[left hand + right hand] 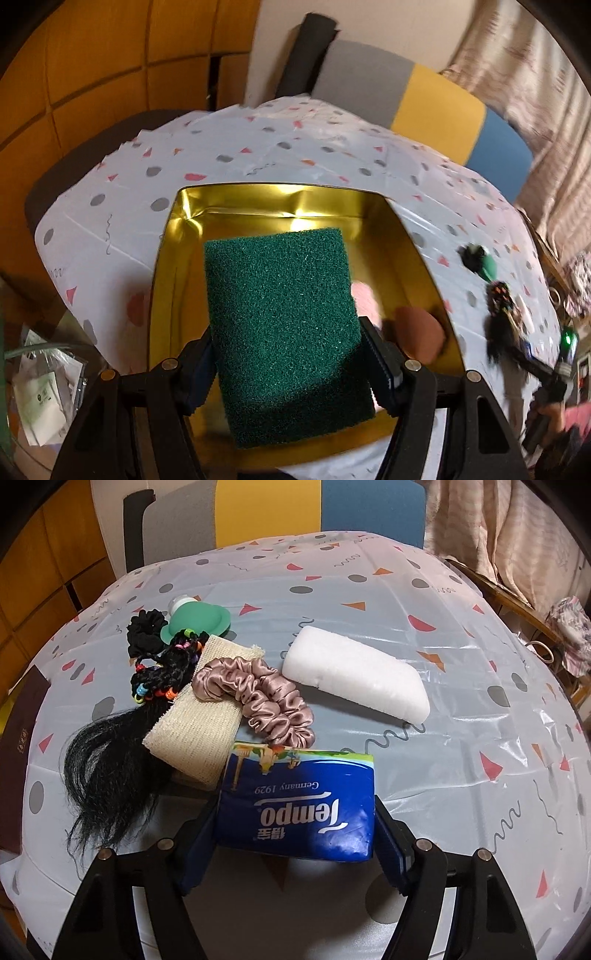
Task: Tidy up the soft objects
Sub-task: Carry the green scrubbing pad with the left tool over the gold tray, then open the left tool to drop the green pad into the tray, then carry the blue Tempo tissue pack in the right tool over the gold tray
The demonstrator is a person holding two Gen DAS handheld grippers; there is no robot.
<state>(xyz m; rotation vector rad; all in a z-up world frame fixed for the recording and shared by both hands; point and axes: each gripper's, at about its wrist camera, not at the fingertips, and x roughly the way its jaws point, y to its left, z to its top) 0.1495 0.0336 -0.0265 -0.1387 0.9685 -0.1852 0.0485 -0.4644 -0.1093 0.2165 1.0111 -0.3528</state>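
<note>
Through the left wrist camera I saw my left gripper [288,373] clenched on a dark green rectangular scouring pad [284,332], its pads pressing both long edges. The pad hung over the open gold-coloured metal tin [184,221], which sat on the white plastic tablecloth with grey dots and red triangles [295,147]. Inside the tin, at its right near corner, lay a brown egg-shaped makeup sponge [419,338] and something pink, too blurred to identify.

My right gripper [295,834] gripped a blue Tempo tissue packet [295,805], its pads against the packet's two sides. Just beyond it lay a pink satin scrunchie [258,698], touching a beige woven cloth [195,723]. Left of that sprawled a black hairpiece with coloured beads [110,746], with a black scrunchie [146,633] and a green silicone bottle [195,618] farther back. A white foam block [354,674] lay to the right, apart from the scrunchie.
</note>
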